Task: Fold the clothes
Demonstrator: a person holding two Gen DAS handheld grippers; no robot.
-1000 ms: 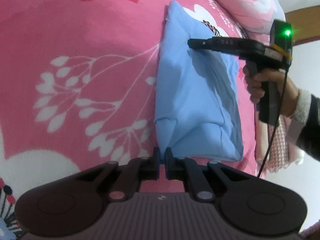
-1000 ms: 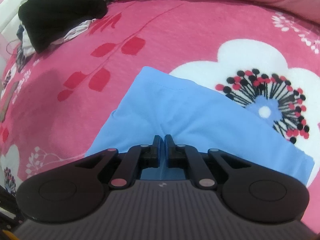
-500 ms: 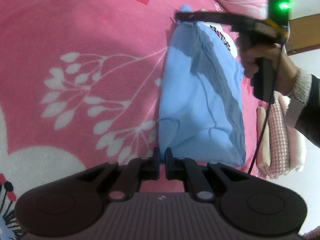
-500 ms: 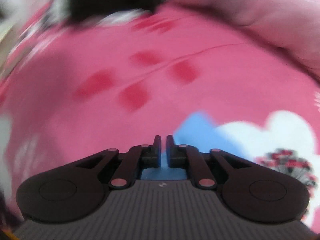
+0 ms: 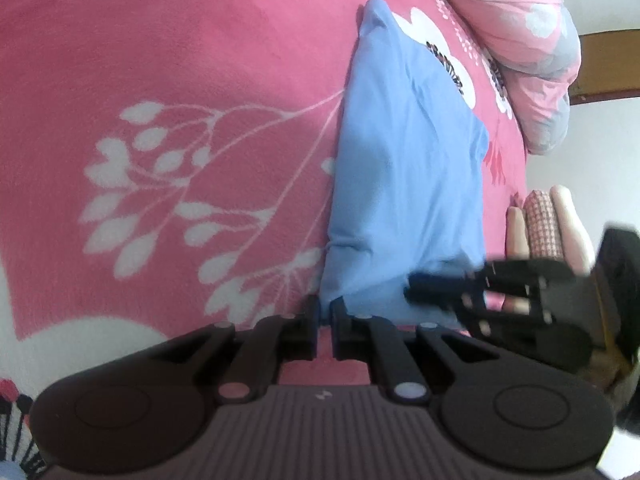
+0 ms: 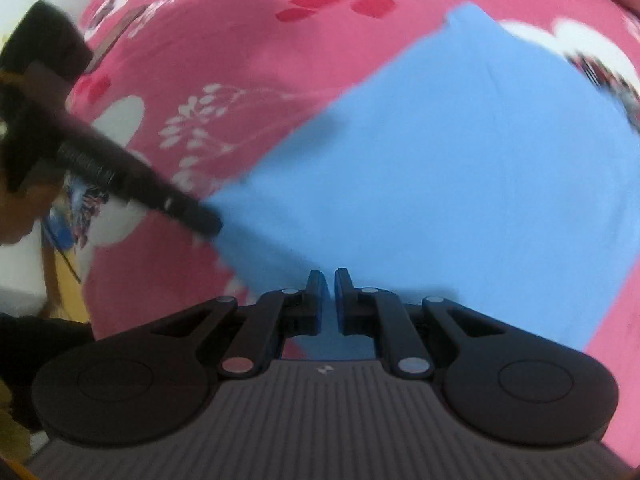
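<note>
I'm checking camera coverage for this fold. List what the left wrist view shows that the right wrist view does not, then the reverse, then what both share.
Only the left wrist view shows the stack of folded pink and checked cloths at the bed's edge, the rumpled pink quilt and the brown wooden rail.

Only the right wrist view shows a hand on the left gripper's handle; it is blurred.

Both show the light blue folded garment on the pink flowered bedspread, the left gripper closed on the garment's near corner, and the right gripper, fingers nearly together over blue cloth.
</note>
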